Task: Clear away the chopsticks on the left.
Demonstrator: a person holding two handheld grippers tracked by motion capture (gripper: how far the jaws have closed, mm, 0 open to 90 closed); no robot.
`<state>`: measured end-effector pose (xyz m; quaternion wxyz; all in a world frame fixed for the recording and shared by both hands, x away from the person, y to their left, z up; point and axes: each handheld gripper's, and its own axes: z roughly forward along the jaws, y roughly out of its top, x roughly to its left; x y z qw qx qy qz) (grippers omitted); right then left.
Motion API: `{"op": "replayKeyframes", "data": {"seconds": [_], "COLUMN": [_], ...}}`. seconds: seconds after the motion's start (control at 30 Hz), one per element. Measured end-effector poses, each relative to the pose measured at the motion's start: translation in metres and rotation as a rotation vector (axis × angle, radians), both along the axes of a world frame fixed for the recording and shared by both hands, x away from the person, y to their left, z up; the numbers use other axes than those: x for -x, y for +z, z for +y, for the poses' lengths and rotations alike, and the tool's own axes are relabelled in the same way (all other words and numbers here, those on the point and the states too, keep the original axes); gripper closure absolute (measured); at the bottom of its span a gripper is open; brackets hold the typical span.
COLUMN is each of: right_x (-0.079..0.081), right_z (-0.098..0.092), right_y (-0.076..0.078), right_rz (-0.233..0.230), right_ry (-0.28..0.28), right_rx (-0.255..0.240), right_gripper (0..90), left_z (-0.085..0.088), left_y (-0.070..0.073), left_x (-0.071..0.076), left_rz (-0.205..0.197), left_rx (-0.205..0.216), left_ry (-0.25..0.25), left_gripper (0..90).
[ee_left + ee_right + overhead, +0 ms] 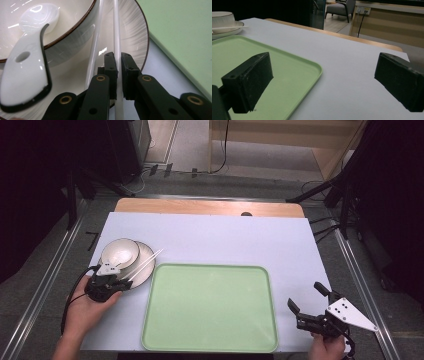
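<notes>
**Beside the tray: one chopstick pinched on the plate**

Left of the green tray (210, 307), a bowl (120, 252) holding a white spoon (23, 72) sits on a plate (145, 270). Two white chopsticks (146, 264) lie across the plate's rim. The left gripper (119, 75) is clamped on the right chopstick (116, 37); the other lies just beside its jaws. The right gripper (307, 302), jaws spread wide, hovers off the tray's near right corner.

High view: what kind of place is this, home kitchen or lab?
Probably a lab or recording studio, not a home: black curtains flank the table, stand legs and cables cross the floor, and metal rails run alongside.
</notes>
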<state>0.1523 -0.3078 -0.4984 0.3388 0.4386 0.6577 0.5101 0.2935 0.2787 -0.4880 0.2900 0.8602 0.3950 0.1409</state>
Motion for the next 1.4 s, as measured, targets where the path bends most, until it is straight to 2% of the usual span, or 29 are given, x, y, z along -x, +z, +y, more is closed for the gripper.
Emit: {"op": "replayKeyframes", "data": {"seconds": [0.1, 0.17, 0.2, 0.3, 0.4, 0.43, 0.47, 0.5, 0.57, 0.73, 0.83, 0.9, 1.0, 1.4], "right_x": [0.000, 0.001, 0.001, 0.001, 0.001, 0.001, 0.001, 0.001, 0.001, 0.001, 0.001, 0.001, 0.000, -0.001], "right_z": [0.000, -0.001, -0.001, -0.001, 0.000, 0.000, 0.000, 0.000, 0.000, -0.002, -0.004, -0.004, -0.004, -0.003], "right_y": [0.000, 0.000, 0.000, 0.001, 0.001, 0.001, 0.001, 0.001, 0.001, 0.002, 0.001, 0.001, 0.000, 0.000], "right_rz": [-0.001, -0.002, -0.004, -0.003, -0.006, -0.007, -0.007, -0.007, -0.007, -0.005, -0.005, -0.004, -0.004, 0.000], "right_ry": [-0.002, -0.003, -0.003, -0.002, -0.001, 0.000, 0.002, 0.002, 0.002, -0.007, -0.005, -0.005, -0.002, 0.003], "right_rx": [-0.003, -0.002, -0.001, -0.001, 0.001, 0.001, 0.001, 0.000, 0.000, 0.009, -0.004, -0.005, 0.000, -0.002], "right_gripper": [1.5, 1.6, 1.6, 1.5, 1.6, 1.5, 1.6, 1.6, 1.6, 1.5, 1.6, 1.5, 1.6, 1.6], "left_z": [-0.003, -0.009, -0.016, -0.026, -0.040, -0.050, -0.050, -0.060, -0.065, -0.082, -0.091, -0.093, -0.097, -0.099], "left_y": [0.006, 0.011, 0.014, 0.015, 0.011, 0.008, 0.008, 0.005, 0.003, -0.009, -0.018, -0.019, -0.024, -0.026], "left_x": [0.007, 0.013, 0.019, 0.025, 0.033, 0.039, 0.039, 0.043, 0.045, 0.054, 0.058, 0.058, 0.060, 0.064], "left_rz": [-0.013, -0.010, 0.016, 0.029, 0.058, 0.079, 0.079, 0.084, 0.086, 0.130, 0.156, 0.159, 0.163, 0.136], "left_rx": [0.020, 0.053, 0.110, 0.116, 0.124, 0.134, 0.134, 0.134, 0.138, 0.181, 0.208, 0.208, 0.187, 0.185], "left_ry": [0.001, -0.005, -0.014, -0.027, -0.032, -0.040, -0.040, -0.037, -0.032, -0.011, 0.007, 0.011, 0.019, 0.033], "left_gripper": [85.1, 85.1, 85.0, 85.0, 85.0, 85.0, 85.0, 84.9, 84.9, 84.9, 84.9, 84.8, 84.7, 82.2]}}
